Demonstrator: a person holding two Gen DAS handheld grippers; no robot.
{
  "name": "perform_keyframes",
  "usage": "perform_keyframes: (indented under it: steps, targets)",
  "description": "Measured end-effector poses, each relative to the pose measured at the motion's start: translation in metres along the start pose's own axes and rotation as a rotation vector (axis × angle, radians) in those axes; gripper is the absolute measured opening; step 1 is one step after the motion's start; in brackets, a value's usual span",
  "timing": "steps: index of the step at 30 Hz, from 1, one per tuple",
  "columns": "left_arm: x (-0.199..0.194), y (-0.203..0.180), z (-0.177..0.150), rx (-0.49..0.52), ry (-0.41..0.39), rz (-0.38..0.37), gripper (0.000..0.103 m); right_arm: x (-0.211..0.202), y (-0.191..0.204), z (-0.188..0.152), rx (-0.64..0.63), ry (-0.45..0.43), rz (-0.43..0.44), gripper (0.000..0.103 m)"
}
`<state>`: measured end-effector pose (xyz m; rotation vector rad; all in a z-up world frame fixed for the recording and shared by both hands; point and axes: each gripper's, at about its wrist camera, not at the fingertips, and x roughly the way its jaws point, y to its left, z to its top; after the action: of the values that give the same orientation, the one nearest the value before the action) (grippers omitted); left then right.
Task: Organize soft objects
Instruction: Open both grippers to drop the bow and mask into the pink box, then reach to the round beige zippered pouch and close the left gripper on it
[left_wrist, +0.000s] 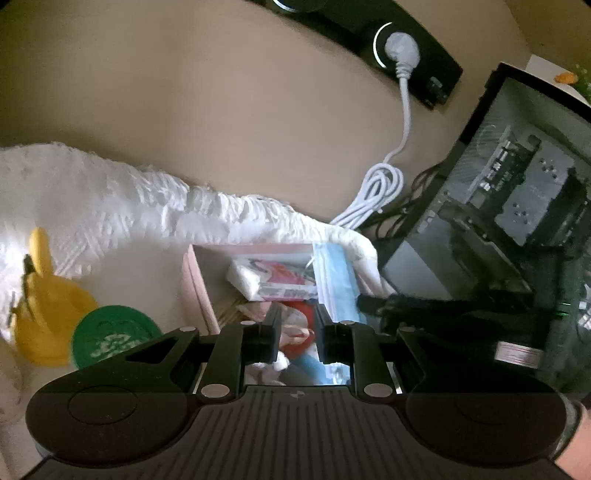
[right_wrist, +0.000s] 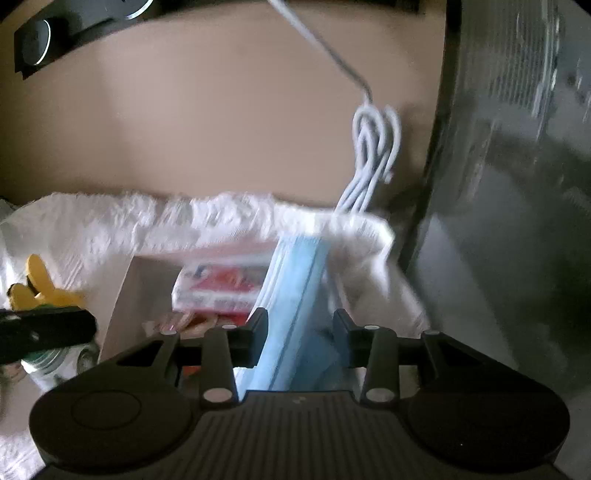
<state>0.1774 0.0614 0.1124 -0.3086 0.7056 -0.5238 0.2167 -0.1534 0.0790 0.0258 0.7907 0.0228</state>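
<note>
Left wrist view, left gripper: jaws nearly closed, pinching a soft red-and-white cloth item over the box.
Left wrist view, box: a pale pink rectangular cardboard box on a white nubbly towel, holding a white tissue pack with red print.
Left wrist view, masks: a stack of light blue pleated face masks stands on edge at the box's right side.
Left wrist view, left side: a yellow plastic toy and a green round lid, near.
Left wrist view, far right: a coiled white cable beside a dark glass-sided case.
Right wrist view, right gripper: jaws partly apart; the masks sit between them, pads seemingly not pressing.
Handling judgement: masks are light, limp and slippery in layers; pinch the whole stack mid-edge, not the ear loops.
</note>
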Motion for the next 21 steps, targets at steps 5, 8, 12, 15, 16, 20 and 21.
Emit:
perform_keyframes:
  steps: [5,8,12,15,16,20,21]
  targets:
    - [-0.021,0.009,-0.009,-0.012,-0.027,0.025,0.021,0.016,0.004,-0.018,-0.088,0.103,0.055,0.041]
    - [-0.038,0.017,-0.018,-0.025,-0.035,0.054,0.021,-0.001,0.007,-0.021,-0.111,0.054,0.041,0.042]
    - [-0.071,0.032,-0.036,-0.033,-0.048,0.104,0.021,-0.044,0.006,-0.03,-0.125,-0.077,0.016,0.064]
    - [-0.099,0.046,-0.057,-0.026,-0.047,0.165,0.021,-0.074,0.009,-0.044,-0.15,-0.132,0.024,0.066]
    - [-0.108,0.052,-0.066,-0.021,-0.04,0.191,0.021,-0.082,0.01,-0.049,-0.153,-0.136,0.04,0.066]
    - [-0.141,0.073,-0.1,0.005,-0.007,0.299,0.021,-0.098,0.019,-0.066,-0.147,-0.122,0.097,0.067]
    - [-0.149,0.08,-0.108,0.01,0.002,0.332,0.021,-0.103,0.023,-0.07,-0.146,-0.118,0.11,0.067]
